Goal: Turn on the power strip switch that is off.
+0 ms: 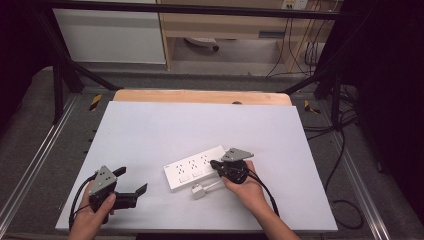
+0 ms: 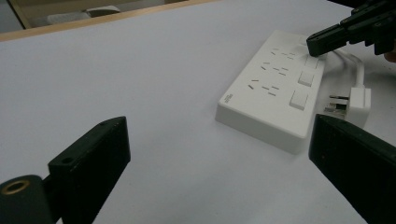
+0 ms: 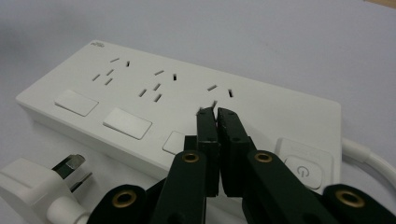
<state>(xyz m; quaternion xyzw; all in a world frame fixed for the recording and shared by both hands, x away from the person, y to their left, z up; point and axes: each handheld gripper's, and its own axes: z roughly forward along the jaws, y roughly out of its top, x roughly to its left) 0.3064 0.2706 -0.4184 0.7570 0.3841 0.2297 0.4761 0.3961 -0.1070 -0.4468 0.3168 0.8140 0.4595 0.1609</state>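
Power strip (image 1: 196, 170) flat on white surface (image 1: 200, 125), directly under right claw (image 3: 216, 113); jaws pressed together, empty, tips over third rocker switch (image 3: 175, 142). Left claw (image 1: 134, 183) wide, empty, strip well off to its right. Judgement: rigid plastic, light, slippery; grip across long edges. Plug (image 3: 32, 184) loose beside right claw.

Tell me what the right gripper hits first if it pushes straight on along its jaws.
Probably the white power strip: the right gripper, jaws together, points at its top face near the third socket, just above a rocker switch. Contact is unclear.
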